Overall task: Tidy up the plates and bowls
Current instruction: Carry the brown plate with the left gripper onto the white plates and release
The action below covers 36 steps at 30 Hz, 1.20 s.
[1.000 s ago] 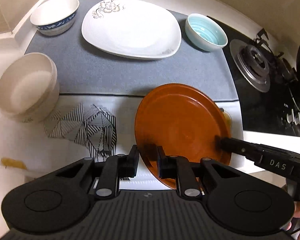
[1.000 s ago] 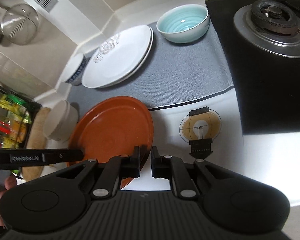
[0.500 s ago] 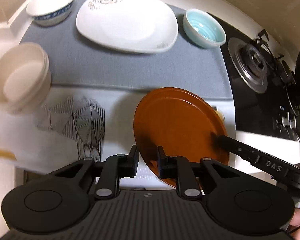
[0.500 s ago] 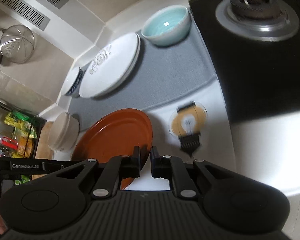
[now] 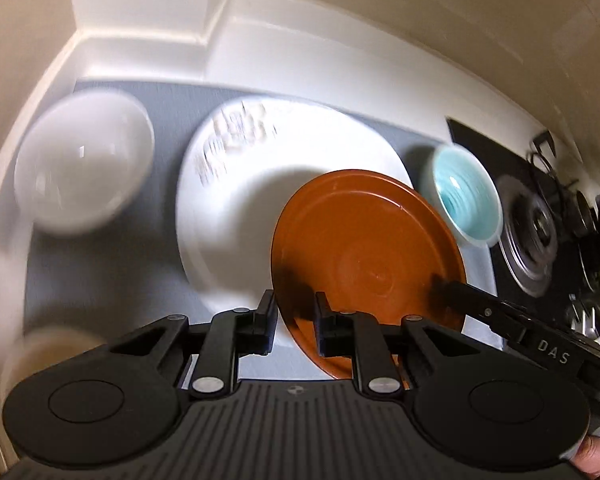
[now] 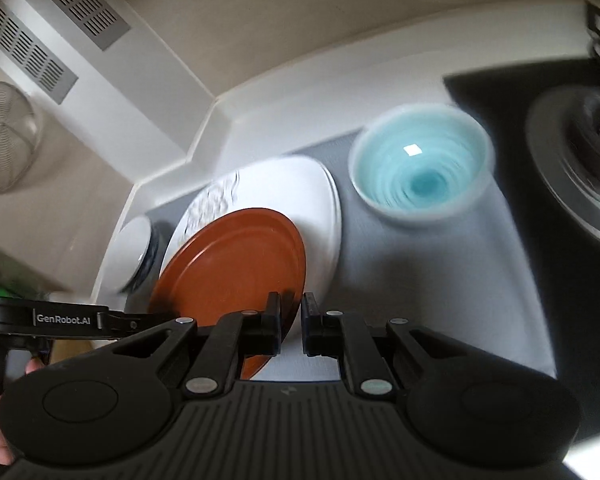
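Both grippers hold the orange plate point(image 5: 364, 248), also in the right wrist view point(image 6: 236, 264). My left gripper point(image 5: 294, 320) is shut on its left rim. My right gripper point(image 6: 290, 320) is shut on its right rim. The plate hangs in the air, partly over the large white plate point(image 5: 236, 216), which lies on the grey mat point(image 5: 100, 264) and also shows in the right wrist view point(image 6: 320, 208). A white bowl point(image 5: 84, 168) stands to its left, a light blue bowl point(image 5: 466, 196) to its right; the blue bowl is also in the right wrist view point(image 6: 420, 168).
A gas hob point(image 5: 540, 232) lies at the right, close to the blue bowl. A beige bowl point(image 5: 48, 352) is blurred at the lower left. The wall corner point(image 5: 148, 20) rises right behind the mat. A metal strainer point(image 6: 4, 136) hangs at the left.
Both grippers have carried the orange plate away from the front counter toward the back. It now hangs over the white plate. Both grips are unchanged.
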Tool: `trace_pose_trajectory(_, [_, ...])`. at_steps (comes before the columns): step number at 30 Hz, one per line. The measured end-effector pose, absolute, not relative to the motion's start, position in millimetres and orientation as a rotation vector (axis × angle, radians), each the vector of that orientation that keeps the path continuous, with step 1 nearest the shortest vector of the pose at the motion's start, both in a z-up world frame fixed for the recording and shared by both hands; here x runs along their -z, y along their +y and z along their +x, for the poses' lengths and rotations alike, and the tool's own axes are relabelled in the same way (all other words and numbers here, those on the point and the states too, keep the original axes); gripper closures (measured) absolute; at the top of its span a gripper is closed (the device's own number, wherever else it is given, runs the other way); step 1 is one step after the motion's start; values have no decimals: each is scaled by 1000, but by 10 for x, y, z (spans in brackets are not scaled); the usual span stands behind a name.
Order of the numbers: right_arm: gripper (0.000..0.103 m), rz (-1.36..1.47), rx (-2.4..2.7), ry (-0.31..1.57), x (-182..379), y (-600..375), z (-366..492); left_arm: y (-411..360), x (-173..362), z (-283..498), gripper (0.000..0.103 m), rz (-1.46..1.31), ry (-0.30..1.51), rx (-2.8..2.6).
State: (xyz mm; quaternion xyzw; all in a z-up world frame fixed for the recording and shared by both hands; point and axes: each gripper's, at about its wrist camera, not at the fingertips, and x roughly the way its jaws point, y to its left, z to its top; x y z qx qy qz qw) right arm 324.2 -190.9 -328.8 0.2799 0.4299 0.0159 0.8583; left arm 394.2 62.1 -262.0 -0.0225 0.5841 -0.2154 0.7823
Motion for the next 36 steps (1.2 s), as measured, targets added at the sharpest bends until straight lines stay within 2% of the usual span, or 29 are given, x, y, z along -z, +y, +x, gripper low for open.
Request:
trace_pose_trajectory(8, [91, 478, 10, 978, 3530, -1734, 3867, 544, 2859, 4465, 84, -4, 1258, 461])
trace_pose_trajectory(12, [91, 471, 35, 996, 3630, -1677, 3894, 528, 3038, 4545, 83, 3, 1273, 460])
trace_pose_trajectory(17, [91, 449, 57, 989, 3624, -1657, 3930, 605, 3011, 4547, 82, 47, 1237, 462])
trace_pose_trajectory(19, [89, 458, 67, 994, 3605, -1659, 3933, 709, 2918, 4500, 71, 62, 1207, 463])
trace_pose_trajectory(20, [84, 456, 67, 990, 3589, -1658, 3927, 800, 2850, 4459, 70, 48, 1185, 479])
trace_pose_trajectory(21, [77, 448, 67, 987, 3564, -1653, 3915, 916, 2781, 4407, 61, 32, 1165, 488])
trace_pose_trajectory(22, [74, 435, 76, 983, 3524, -1641, 3899, 1042, 2720, 4359, 45, 37, 1144, 465])
trace_pose_trajectory(23, [66, 421, 88, 968, 3466, -1629, 3868, 1197, 2662, 4291, 42, 16, 1117, 466])
trace_pose_trajectory(24, [55, 408, 100, 949, 3407, -1606, 3843, 1365, 2607, 4212, 33, -1, 1084, 442])
trace_pose_trajectory(27, [40, 346, 70, 912, 3250, -1448, 3820, 1789, 2493, 3971, 17, 1, 916, 270])
trace_pose_trajectory(32, [38, 345, 7, 885, 3159, -1115, 3886, 2162, 2632, 3998, 17, -125, 958, 269])
trace_pose_trajectory(34, [39, 381, -60, 885, 3139, -940, 3970, 2283, 2743, 4074, 23, -189, 995, 216])
trace_pose_trajectory(36, [53, 389, -83, 823, 3072, -767, 4004, 2372, 2786, 4150, 27, -252, 1014, 224])
